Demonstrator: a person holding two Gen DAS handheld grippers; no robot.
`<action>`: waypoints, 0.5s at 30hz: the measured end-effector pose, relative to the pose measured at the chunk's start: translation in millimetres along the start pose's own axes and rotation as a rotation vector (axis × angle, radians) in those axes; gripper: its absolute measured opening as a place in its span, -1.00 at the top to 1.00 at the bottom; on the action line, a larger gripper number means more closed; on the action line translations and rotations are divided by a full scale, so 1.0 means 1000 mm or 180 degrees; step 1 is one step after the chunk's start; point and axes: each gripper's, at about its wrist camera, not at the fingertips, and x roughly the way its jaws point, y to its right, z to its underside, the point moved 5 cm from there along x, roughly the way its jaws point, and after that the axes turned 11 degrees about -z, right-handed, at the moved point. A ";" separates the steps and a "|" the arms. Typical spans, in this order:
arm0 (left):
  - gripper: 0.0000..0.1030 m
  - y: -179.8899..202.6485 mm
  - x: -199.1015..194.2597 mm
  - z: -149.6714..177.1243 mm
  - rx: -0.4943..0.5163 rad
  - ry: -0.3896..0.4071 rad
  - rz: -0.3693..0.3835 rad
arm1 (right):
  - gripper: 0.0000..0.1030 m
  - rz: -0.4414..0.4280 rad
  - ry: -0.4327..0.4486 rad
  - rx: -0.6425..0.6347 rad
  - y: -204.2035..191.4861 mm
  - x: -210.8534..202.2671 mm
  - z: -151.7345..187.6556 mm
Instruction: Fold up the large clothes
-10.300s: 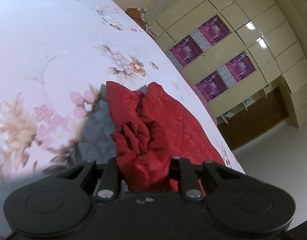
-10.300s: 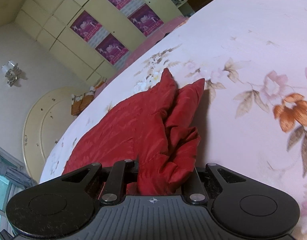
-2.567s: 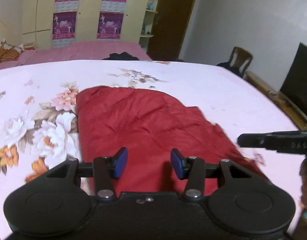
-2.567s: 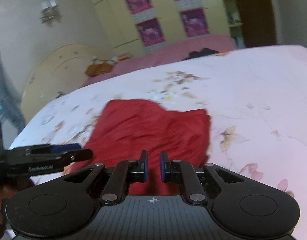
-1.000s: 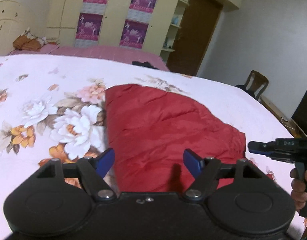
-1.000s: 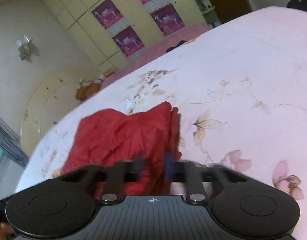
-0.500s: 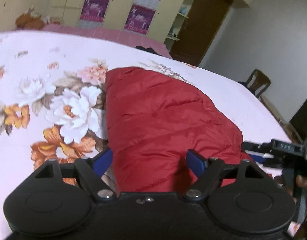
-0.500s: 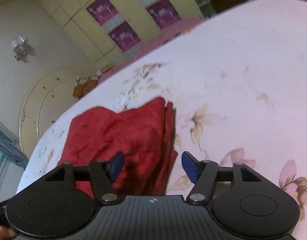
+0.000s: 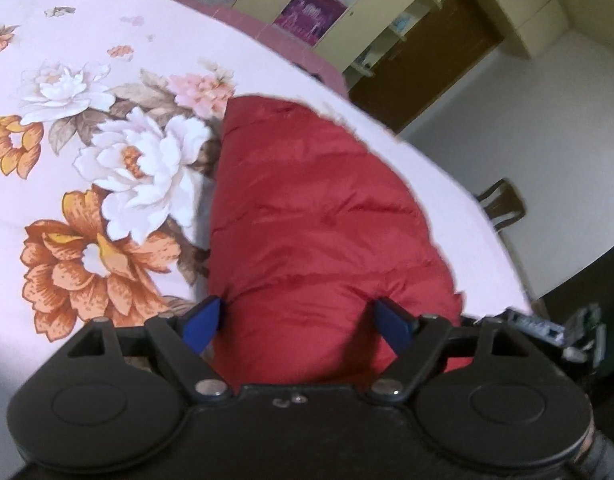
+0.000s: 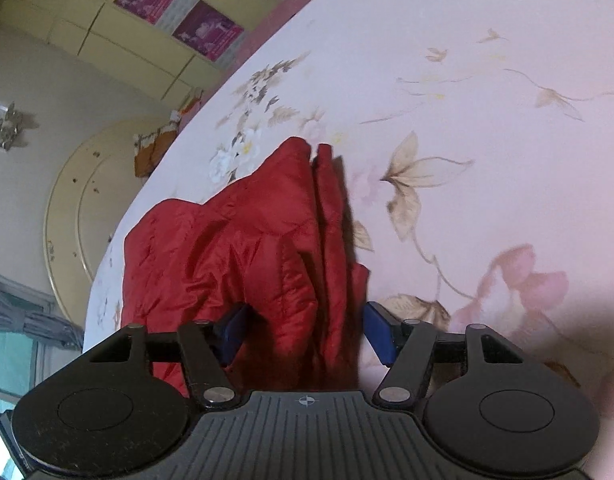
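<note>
Blue fingertips of the left gripper stand wide apart astride the near edge of the red padded jacket, which lies part-folded on the floral bedsheet. The right gripper, equally spread, straddles the jacket's layered right edge. Judged step: regrasping for another fold; next, close on both corners. A second ago both grippers sat farther back.

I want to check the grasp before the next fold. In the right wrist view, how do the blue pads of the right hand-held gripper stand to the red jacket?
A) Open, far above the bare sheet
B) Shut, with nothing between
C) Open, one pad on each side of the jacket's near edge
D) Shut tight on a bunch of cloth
C: the right hand-held gripper is open, its pads apart with the near edge of the red jacket between them, not clamped.
</note>
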 end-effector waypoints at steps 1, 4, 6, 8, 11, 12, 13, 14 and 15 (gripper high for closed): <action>-0.59 0.001 0.003 0.001 0.0002 -0.0024 -0.0023 | -0.20 -0.0010 -0.0020 -0.0039 -0.002 0.004 -0.001; -0.58 0.005 0.006 0.002 -0.0002 -0.0009 -0.0059 | 0.12 -0.0180 -0.0114 -0.0006 0.001 0.013 0.003; -0.51 0.017 0.003 0.003 0.0170 0.0059 -0.0127 | 0.21 -0.0246 -0.0086 -0.0011 0.004 0.014 0.003; -0.42 0.031 -0.006 0.005 0.0426 0.0172 -0.0291 | 0.50 -0.0258 -0.0047 -0.0052 -0.002 0.007 0.005; -0.41 0.038 -0.003 0.008 0.0671 0.0173 -0.0463 | 0.51 -0.0149 0.0006 -0.0351 -0.013 0.002 0.012; -0.39 0.037 -0.001 0.008 0.0654 0.0153 -0.0479 | 0.51 -0.0116 -0.0010 -0.0367 -0.010 0.006 0.013; -0.39 0.037 -0.001 0.007 0.0651 0.0154 -0.0486 | 0.51 -0.0116 -0.0024 -0.0347 -0.007 0.009 0.013; -0.36 0.039 -0.003 0.007 0.0666 0.0168 -0.0491 | 0.51 -0.0130 -0.0024 -0.0286 -0.007 0.009 0.012; -0.32 0.041 -0.006 0.006 0.0688 0.0204 -0.0485 | 0.51 -0.0149 -0.0007 -0.0287 -0.009 0.006 0.011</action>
